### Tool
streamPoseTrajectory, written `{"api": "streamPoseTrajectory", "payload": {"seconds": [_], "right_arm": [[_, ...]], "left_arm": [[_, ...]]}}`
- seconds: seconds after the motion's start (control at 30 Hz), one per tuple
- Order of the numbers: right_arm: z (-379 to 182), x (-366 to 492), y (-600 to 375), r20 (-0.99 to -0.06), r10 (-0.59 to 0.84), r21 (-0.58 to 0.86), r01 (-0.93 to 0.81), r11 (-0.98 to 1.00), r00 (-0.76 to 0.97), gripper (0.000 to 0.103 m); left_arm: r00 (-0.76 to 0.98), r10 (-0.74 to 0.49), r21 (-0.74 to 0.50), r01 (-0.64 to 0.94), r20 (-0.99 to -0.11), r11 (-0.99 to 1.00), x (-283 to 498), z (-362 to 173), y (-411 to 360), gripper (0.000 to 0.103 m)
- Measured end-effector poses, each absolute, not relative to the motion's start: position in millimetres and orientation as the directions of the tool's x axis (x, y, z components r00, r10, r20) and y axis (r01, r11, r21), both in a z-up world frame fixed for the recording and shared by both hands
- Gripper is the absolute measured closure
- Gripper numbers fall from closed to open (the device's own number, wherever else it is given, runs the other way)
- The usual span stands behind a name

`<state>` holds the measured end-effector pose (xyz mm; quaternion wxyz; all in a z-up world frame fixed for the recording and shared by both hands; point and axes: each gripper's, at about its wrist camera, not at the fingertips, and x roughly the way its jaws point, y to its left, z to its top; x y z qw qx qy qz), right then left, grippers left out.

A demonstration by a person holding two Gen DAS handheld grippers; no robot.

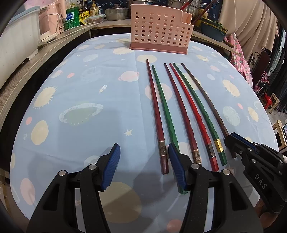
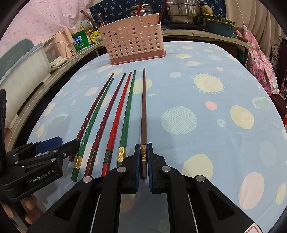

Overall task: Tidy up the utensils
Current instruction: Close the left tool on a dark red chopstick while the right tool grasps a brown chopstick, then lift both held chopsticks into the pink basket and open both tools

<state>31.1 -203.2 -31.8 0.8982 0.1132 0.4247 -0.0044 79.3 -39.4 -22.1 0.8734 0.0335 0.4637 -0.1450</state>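
Pickup step: the brown chopstick, lying rightmost on the bench, is pinched by the right claw. Left claw is spread, empty. Next it probably gets lifted into the pink holder.

Home kitchen and dining corner.
A table under a pale blue planet-print cloth stood against wooden shelving that carried stainless steel lidded pots, a green labelled canister, a pink countertop appliance and a perforated pink plastic utensil caddy; curtains and floral fabric hung nearby.
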Motion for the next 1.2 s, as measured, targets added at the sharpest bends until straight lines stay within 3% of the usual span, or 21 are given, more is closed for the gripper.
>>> {"api": "streamPoseTrajectory", "payload": {"seconds": [0.17,0.33,0.43,0.5,0.57,0.9,1.2], "right_arm": [[-32.0,31.1,-203.2,-0.764,0.088,0.2,0.104,0.974,0.64,0.096],[-32.1,31.1,-203.3,-0.764,0.089,0.2,0.104,0.974,0.64,0.096],[-32.3,31.0,-203.3,-0.764,0.089,0.201,0.104,0.974,0.64,0.096],[-32.1,30.9,-203.7,-0.763,0.091,0.204,0.105,0.973,0.639,0.096],[-31.9,30.9,-204.5,-0.763,0.096,0.211,0.106,0.972,0.639,0.096],[-23.6,24.6,-212.9,-0.753,0.109,0.248,0.126,0.96,0.649,0.096],[16.3,18.8,-223.1,-0.698,0.115,0.283,0.124,0.951,0.707,0.096]], "left_arm": [[0.525,-0.229,-0.086,0.282,-0.819,0.956,79.7,-21.6,-38.3,0.051],[0.526,-0.232,-0.087,0.286,-0.818,0.954,79.2,-21.7,-38.4,0.058],[0.525,-0.236,-0.087,0.292,-0.818,0.952,79.0,-21.2,-38.7,0.07],[0.518,-0.248,-0.099,0.297,-0.819,0.95,79.2,-20.9,-38.0,0.086],[0.505,-0.265,-0.119,0.302,-0.821,0.946,80.5,-20.9,-36.8,0.095],[0.491,-0.295,-0.162,0.296,-0.819,0.941,79.9,-9.5,-30.3,0.096],[0.535,-0.328,-0.201,0.283,-0.779,0.938,79.4,28.7,-20.3,0.096]]}}
